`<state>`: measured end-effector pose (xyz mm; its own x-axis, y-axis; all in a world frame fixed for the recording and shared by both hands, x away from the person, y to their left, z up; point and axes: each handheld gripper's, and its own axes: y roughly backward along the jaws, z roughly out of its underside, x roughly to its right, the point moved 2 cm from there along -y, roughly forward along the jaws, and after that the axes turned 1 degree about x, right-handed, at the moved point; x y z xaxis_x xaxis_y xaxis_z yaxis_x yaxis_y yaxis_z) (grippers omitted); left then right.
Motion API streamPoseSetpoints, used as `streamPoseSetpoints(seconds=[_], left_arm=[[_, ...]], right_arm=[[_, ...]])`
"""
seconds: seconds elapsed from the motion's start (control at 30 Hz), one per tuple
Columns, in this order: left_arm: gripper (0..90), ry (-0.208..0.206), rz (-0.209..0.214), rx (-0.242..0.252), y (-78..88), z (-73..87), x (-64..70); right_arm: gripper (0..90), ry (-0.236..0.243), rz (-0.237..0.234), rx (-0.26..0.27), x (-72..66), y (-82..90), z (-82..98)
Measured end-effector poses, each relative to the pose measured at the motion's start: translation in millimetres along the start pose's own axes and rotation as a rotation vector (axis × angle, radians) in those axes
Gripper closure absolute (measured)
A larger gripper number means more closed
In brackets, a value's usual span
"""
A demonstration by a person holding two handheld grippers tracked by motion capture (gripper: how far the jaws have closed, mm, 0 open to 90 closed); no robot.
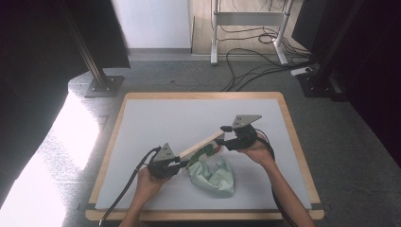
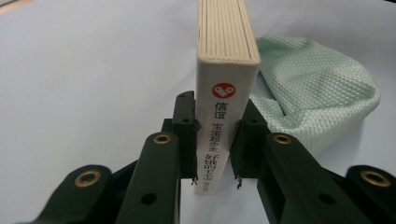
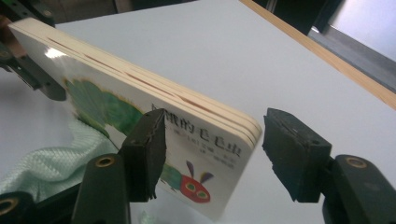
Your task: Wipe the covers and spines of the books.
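**Board book held up over the bag – insertion not begun**

Obs. from beside the surface (image 1: 142,123): a person works w/ two hand-held grippers near the front-middle of the surface. Board book (image 1: 201,143) (caterpillar cover) is off the surface, held as a bridge between the two tools, slanting from front-left up toward back-right. Pale green mesh bag (image 1: 213,176) lies crumpled just under and in front of it, toward the front edge.

Progress (my reading): work looks like getting the book into the bag. Done: book lifted and in hand. Left: bag mouth isn't visibly opened, book is wholly outside it, so opening the bag, lining up and sliding in all remain. Early-to-mid stage, approx.

Fingers:
- Left gripper (image 2: 214,140): clenched on the spine end of the book; in the left gripper view both fingers (image 2: 184,130) press the two covers, spine text running between them. Firm hold, carries the book.
- Right gripper (image 3: 215,158): fingers stand apart around the far corner of the book. One finger (image 3: 145,149) lies on or right at the cover, the other stands clear of the page edge w/ a visible gap. So released, not clamping; at most touching on one side.
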<state>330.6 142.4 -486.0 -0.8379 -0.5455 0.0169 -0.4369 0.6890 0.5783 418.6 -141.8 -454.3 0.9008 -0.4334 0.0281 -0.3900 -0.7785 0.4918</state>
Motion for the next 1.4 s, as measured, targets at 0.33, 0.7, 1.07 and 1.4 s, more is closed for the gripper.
streamPoseSetpoints(seconds=[0.33, 0.7, 1.07, 1.4], left_arm=[[74.0, -0.003, 0.011, 0.0, -0.5, -1.1, -6.7], [67.1, -0.037, -0.029, 0.005, -4.9, -3.4, -23.3], [36.9, 0.029, -0.113, 0.005, 18.1, 1.4, -18.2], [25.1, 0.019, 0.093, 0.004, 40.6, 1.3, 21.7]], right_arm=[[47.2, -0.007, 0.003, -0.005, -0.8, 2.6, -0.3], [57.2, -0.012, 0.025, -0.008, -2.3, 10.8, 3.3], [57.0, -0.019, 0.016, 0.003, -2.9, 12.8, 5.5], [54.8, -0.021, 0.025, -0.002, -2.9, 10.2, 3.7]])
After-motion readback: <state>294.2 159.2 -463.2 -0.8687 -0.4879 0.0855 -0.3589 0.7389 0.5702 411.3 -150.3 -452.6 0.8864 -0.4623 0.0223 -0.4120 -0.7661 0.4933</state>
